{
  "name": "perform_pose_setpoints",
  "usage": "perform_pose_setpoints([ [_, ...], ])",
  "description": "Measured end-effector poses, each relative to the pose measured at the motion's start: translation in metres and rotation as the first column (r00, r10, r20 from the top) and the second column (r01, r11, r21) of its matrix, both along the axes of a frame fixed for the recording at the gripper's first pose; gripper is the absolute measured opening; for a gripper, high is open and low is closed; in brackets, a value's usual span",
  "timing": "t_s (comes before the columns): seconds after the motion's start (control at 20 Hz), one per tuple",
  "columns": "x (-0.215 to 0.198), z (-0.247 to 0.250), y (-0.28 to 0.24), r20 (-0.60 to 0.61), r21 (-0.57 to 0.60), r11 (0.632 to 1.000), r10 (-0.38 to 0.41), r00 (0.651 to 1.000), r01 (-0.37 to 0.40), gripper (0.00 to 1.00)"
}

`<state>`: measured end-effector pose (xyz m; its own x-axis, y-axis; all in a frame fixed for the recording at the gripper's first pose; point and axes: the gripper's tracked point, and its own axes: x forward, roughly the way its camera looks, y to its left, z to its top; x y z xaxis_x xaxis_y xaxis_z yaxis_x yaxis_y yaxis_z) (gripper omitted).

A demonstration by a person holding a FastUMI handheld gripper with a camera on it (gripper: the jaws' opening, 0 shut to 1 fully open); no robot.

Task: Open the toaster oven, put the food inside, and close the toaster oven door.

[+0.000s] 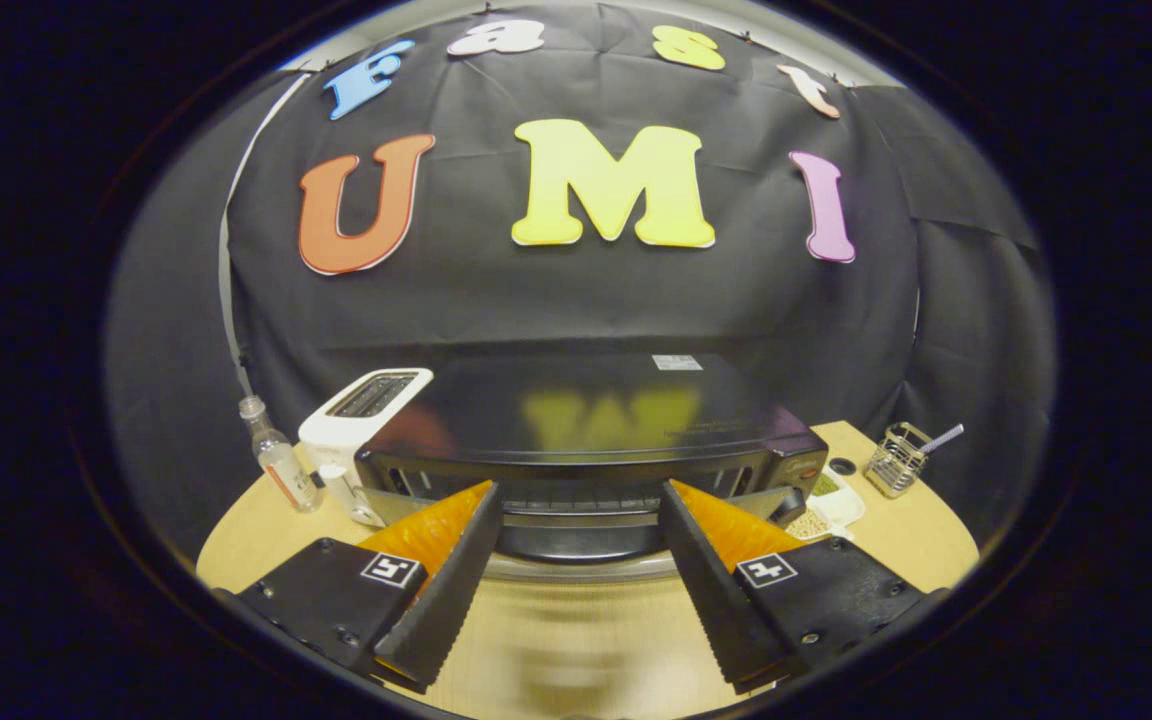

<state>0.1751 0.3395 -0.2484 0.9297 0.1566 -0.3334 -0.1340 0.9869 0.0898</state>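
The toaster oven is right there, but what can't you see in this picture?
- Toaster oven, gripper view: the claw's two open fingers cover the door's sides, so I cannot tell whether it is fully shut.
- Oven's inside: too dark behind the door.
- Small dishes beside the oven: partly hidden by the oven's corner and a finger, their contents too small to name.
- Wire holder: too small to tell what stands in it.

Toaster oven [591,430] mid-table, just ahead of spread fingers [456,560]. Toaster [361,415] & bottle [281,465] to its left. Dish [831,505] & rack [896,462] to its right.
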Motion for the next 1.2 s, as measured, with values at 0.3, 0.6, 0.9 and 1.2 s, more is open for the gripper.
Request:
perform_pose_setpoints([
  [0.3, -0.037, -0.02, -0.005, -0.025, -0.005, 1.0, 0.019, 1.0, -0.019, 1.0],
  [0.6, -0.071, -0.05, -0.01, -0.035, -0.03, 0.999, 0.018, 0.999, -0.019, 1.0],
  [0.9, -0.098, -0.09, -0.014, -0.106, -0.028, 0.999, 0.029, 0.994, -0.032, 1.0],
  [1.2, -0.116, -0.138, -0.016, -0.233, -0.021, 0.999, 0.035, 0.972, -0.041, 1.0],
])
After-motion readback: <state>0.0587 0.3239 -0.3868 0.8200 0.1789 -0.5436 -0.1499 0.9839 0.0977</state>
